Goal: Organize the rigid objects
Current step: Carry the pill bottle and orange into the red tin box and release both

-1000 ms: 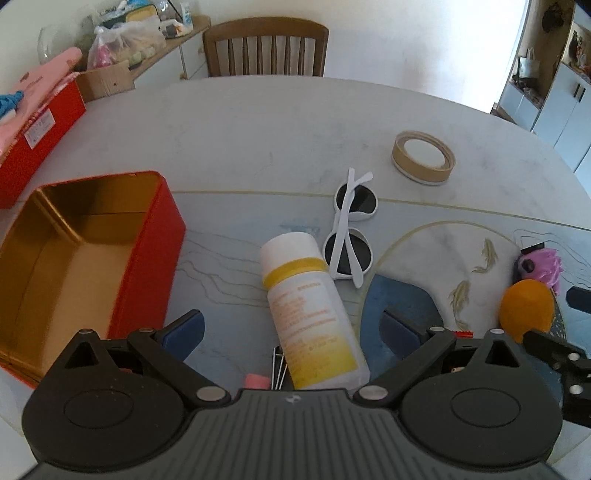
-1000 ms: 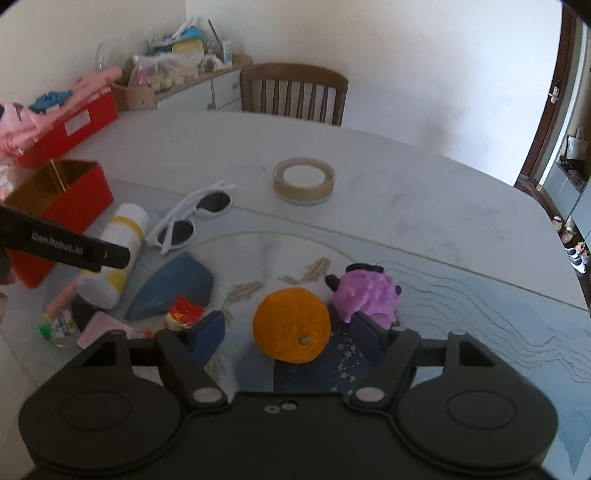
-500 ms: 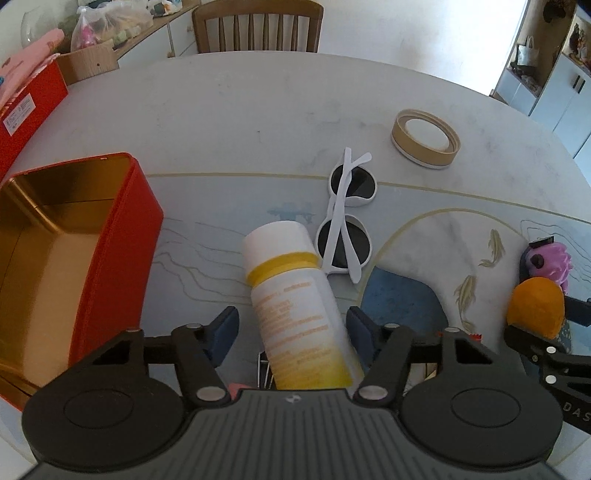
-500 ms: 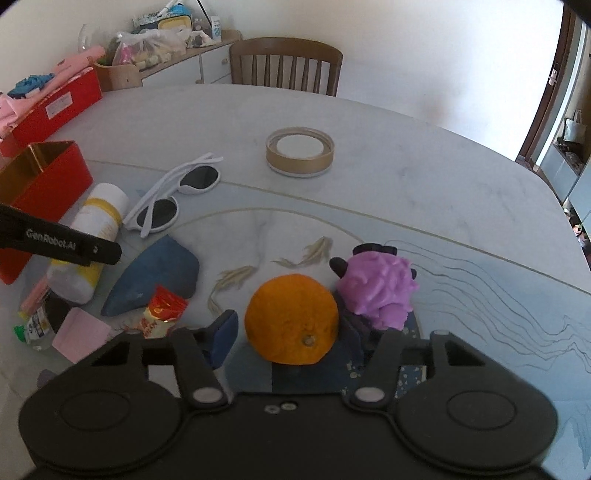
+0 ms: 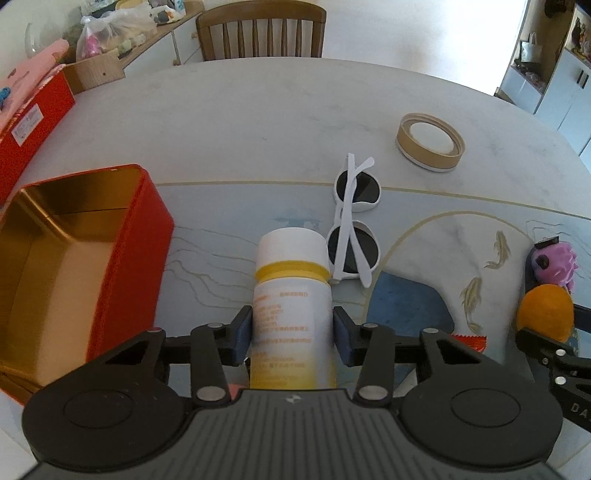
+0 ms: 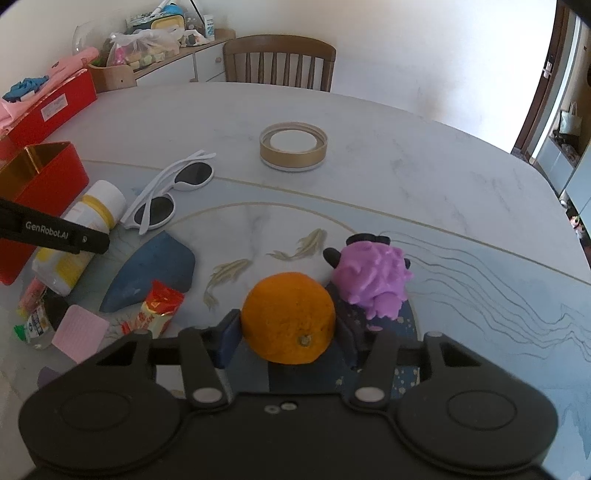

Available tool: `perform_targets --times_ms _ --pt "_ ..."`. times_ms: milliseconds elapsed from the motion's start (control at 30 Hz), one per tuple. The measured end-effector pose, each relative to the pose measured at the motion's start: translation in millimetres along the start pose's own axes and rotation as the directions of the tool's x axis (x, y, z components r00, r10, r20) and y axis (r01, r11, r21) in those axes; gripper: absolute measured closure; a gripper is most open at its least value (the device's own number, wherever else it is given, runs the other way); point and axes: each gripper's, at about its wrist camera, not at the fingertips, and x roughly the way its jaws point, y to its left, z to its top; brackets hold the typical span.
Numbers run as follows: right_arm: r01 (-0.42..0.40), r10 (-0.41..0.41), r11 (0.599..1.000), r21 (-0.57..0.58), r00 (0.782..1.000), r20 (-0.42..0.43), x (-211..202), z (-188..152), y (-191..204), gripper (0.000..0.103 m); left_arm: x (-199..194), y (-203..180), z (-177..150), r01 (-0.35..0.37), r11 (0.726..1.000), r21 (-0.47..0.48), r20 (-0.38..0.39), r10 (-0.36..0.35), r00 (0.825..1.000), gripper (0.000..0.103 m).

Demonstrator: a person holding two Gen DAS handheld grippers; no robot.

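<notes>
A white bottle with a yellow band (image 5: 291,266) lies on the table, pointing away from me. My left gripper (image 5: 291,328) is closing on its body, and both blue pads touch its sides. An orange (image 6: 288,314) sits between the pads of my right gripper (image 6: 288,332), whose jaws are closing too and press on both sides of it. The orange (image 5: 545,312) also shows at the right edge of the left wrist view. An open red tin with a gold inside (image 5: 147,236) stands just left of the bottle.
White sunglasses (image 5: 354,229) lie right of the bottle's cap, with a tape ring (image 5: 430,142) farther back. A purple toy (image 6: 373,273) sits beside the orange. A blue slab (image 6: 151,273), a red snack packet (image 6: 155,314) and a pink square (image 6: 79,332) lie between the grippers. A chair (image 5: 260,31) stands behind the table.
Both grippers have narrowed from wide apart. The left pads now touch the bottle's sides and the right pads touch the orange. Neither hand has shifted much.
</notes>
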Motion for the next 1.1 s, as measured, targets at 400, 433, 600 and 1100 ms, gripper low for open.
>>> perform_targets --times_ms 400,433,600,1100 --pt "-0.094 0.095 0.995 -0.045 0.995 0.042 -42.9 11.3 11.4 0.051 -44.0 17.1 -4.1 0.012 0.999 -0.046 0.009 -0.012 1.0 0.058" --pt "-0.102 0.106 0.993 -0.063 0.993 0.048 -47.8 13.3 15.0 0.051 -49.0 19.2 -4.8 0.018 0.999 -0.05 0.011 -0.018 1.0 0.058" --pt "-0.14 0.151 0.981 -0.131 0.985 0.079 -68.2 27.6 34.8 0.051 -73.2 32.4 -5.2 0.042 0.997 -0.062 0.036 -0.039 0.999 0.058" --pt "-0.175 0.205 0.96 -0.219 0.971 0.122 -91.7 70.7 118.0 0.051 -115.4 134.2 11.1 0.034 0.998 -0.056 0.143 -0.025 0.989 0.058"
